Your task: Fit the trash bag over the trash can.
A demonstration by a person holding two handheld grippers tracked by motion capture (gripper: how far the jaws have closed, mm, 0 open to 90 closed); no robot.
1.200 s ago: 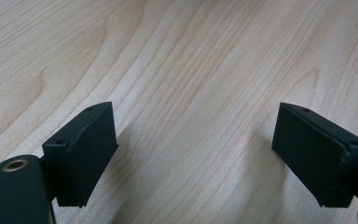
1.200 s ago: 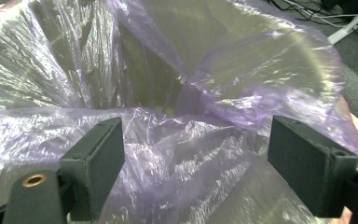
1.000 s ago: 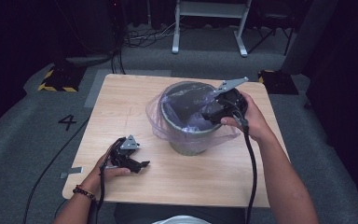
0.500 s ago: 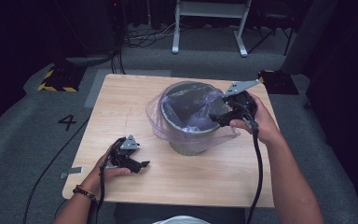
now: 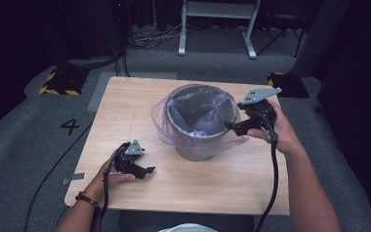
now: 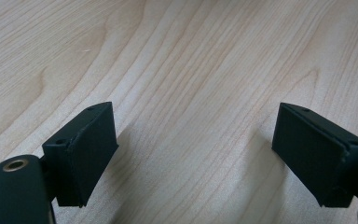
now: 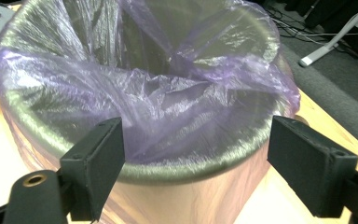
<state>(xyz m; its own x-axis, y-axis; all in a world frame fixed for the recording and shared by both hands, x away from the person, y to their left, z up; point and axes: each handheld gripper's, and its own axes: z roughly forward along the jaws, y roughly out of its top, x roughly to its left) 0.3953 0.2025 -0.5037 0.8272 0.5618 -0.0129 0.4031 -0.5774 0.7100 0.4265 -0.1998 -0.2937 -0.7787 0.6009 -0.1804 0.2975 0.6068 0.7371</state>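
The high view shows the bin [image 5: 200, 123] standing a little right of the middle of the wooden table [image 5: 125, 111], a round grey container with a thin purple liner bag [image 5: 164, 125] draped over its rim and hanging loose down its outer wall. The bag's inside sags into the bin in crumpled folds, and a flap of film spreads onto the tabletop at the bin's right foot. Your right gripper [image 5: 232, 126] sits just beside the bin's right rim, its tips pointing at the liner there; in the right gripper view [image 7: 196, 172] its jaws stand wide apart with the rim and the purple bag [image 7: 168, 102] between and beyond them, pinching nothing. Whether the tips touch the film cannot be told. The bin's rim [image 7: 177, 170] curves across that view just above the jaws, and the plastic over it looks wrinkled and shiny. Your left gripper [image 5: 147, 170] rests low on the table near its front left part, well apart from the bin, with your hand wrapped round its body. In the left gripper view [image 6: 196, 154] its jaws are also spread wide, with bare wood grain [image 6: 191, 70] between them. Beyond the table lies grey carpet [image 5: 24, 140] bearing a painted number four [image 5: 70, 126].
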